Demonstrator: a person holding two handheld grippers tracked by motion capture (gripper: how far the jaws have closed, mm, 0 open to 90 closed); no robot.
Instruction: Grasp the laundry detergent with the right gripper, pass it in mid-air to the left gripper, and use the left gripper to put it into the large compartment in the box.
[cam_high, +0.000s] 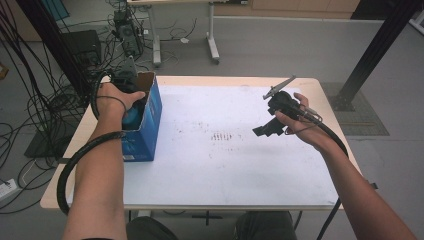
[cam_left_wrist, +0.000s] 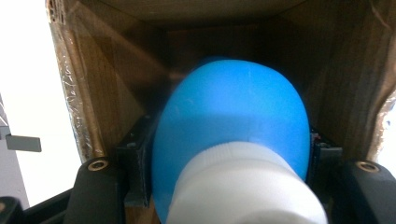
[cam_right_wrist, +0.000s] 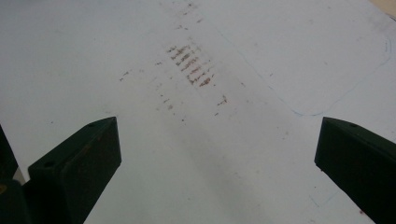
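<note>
A blue bottle (cam_left_wrist: 233, 102) with a white cap (cam_left_wrist: 243, 186) is clamped between the jaws of my left gripper (cam_left_wrist: 229, 156), which is shut on it. The bottle is inside an open box with brown cardboard walls (cam_left_wrist: 116, 84). From above, that box (cam_high: 150, 125) is blue outside and stands at the table's left edge. My left gripper (cam_high: 131, 107) reaches into its open top, where a bit of the bottle (cam_high: 132, 119) shows. My right gripper (cam_high: 262, 131) hovers over the right half of the table. Its jaws (cam_right_wrist: 217, 149) stand open with nothing between them.
The white table top (cam_high: 225, 170) carries a patch of small brown marks (cam_right_wrist: 191, 67) near its middle. Cables (cam_high: 30, 115) and equipment lie on the floor to the left. Black frame posts (cam_high: 375, 50) stand beyond the far right corner.
</note>
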